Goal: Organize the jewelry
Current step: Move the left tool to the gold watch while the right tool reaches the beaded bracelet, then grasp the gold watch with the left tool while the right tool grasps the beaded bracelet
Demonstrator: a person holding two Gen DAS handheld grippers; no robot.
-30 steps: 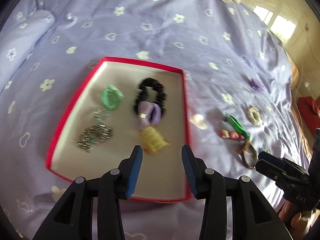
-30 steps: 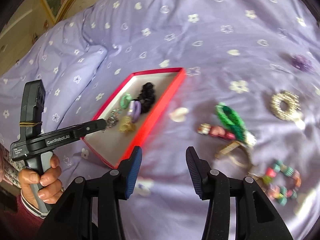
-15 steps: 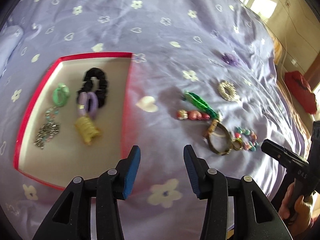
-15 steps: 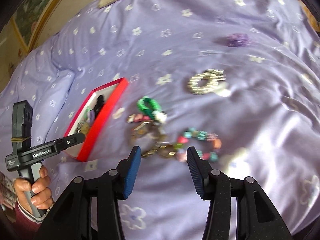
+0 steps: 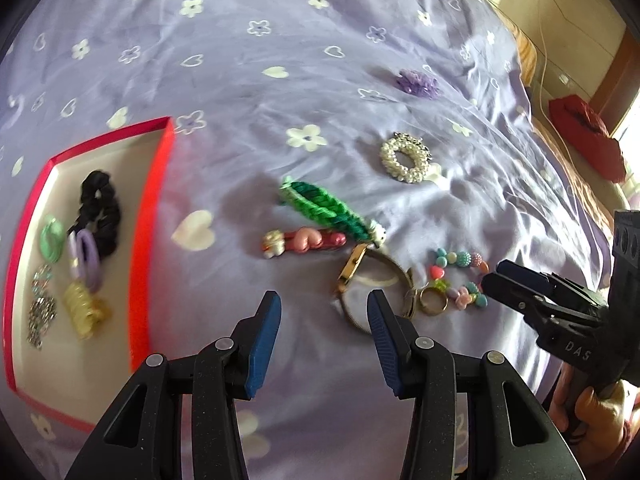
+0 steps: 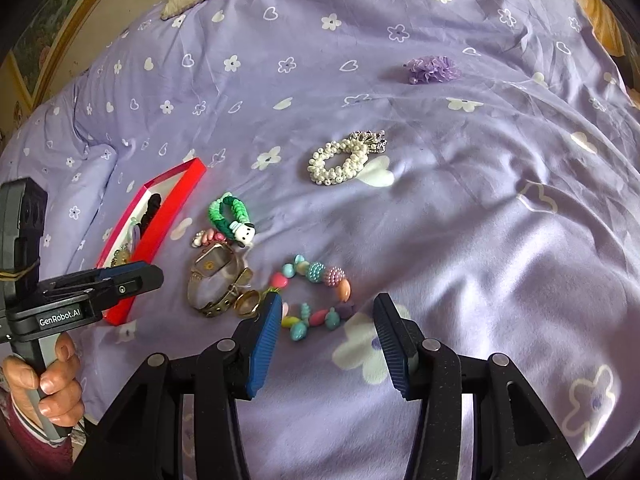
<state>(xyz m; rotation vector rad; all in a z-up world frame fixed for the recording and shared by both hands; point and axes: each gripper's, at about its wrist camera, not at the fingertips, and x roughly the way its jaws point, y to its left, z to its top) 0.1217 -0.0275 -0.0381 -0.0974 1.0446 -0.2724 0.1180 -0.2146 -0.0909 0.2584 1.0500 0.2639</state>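
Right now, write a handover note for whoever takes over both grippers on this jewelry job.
Left gripper: open, empty, above the wristwatch.
Right gripper: open, empty, over the colorful bead bracelet.
Done: black scrunchie, hair ties, gold clip and chain lie in the red box.
Left on the purple bedspread: green braided bracelet, pink hair clip, wristwatch, gold ring, bead bracelet, pearl scrunchie, purple flower.

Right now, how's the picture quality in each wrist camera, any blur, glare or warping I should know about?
Left wrist view: the red tray and the items in it are smeared by motion blur, bright window glare sits top right, and the fisheye bends the edges. Right wrist view: sharper overall, the pearl scrunchie is crisp, daylight sheens the purple bedspread, and the corners darken.
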